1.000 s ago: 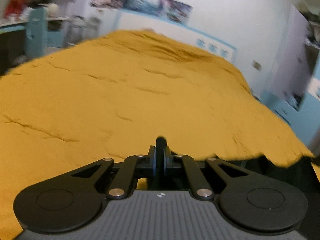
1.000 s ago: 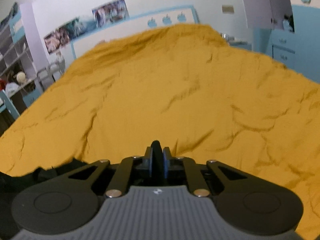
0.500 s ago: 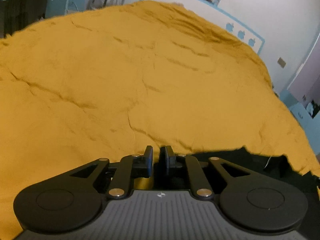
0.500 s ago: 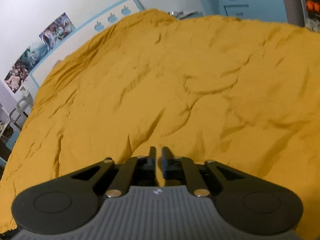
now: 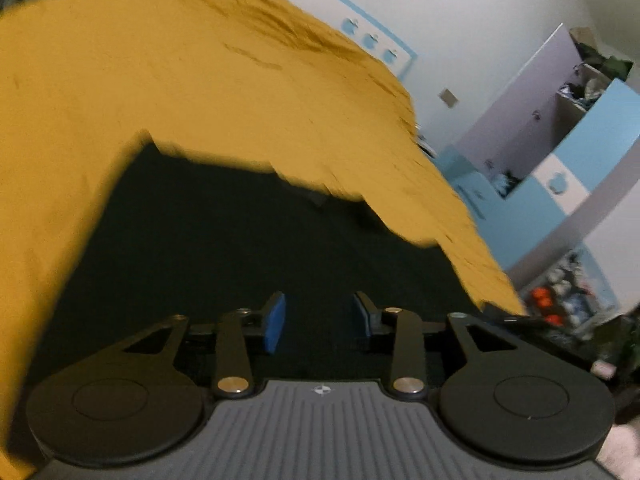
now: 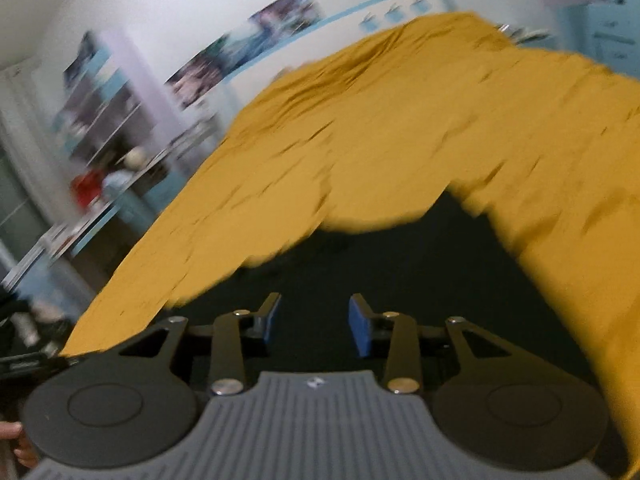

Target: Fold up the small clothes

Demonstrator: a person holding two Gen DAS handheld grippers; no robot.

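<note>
A black garment (image 5: 260, 240) lies spread on the mustard-yellow bedspread (image 5: 160, 80), blurred by motion. My left gripper (image 5: 320, 324) hovers over its near part. Its jaws are opening and the blue pads (image 5: 276, 320) press on nothing. In the right wrist view the same black garment (image 6: 400, 272) fills the foreground on the bedspread (image 6: 400, 120). My right gripper (image 6: 314, 322) is above it. Its jaws are opening too, with only the cloth lying below the gap.
A white and blue headboard (image 5: 372, 40) stands at the bed's far end. Blue and lilac cupboards (image 5: 580, 152) line the right side, and shelves with clutter (image 6: 100, 120) the left. Posters (image 6: 248, 48) hang on the wall. A fingertip (image 6: 16, 444) shows at the right view's lower left edge.
Both grippers were shut a second ago and their jaws now stand apart. Both views have pulled back and turned, so the black garment now fills the foreground.
</note>
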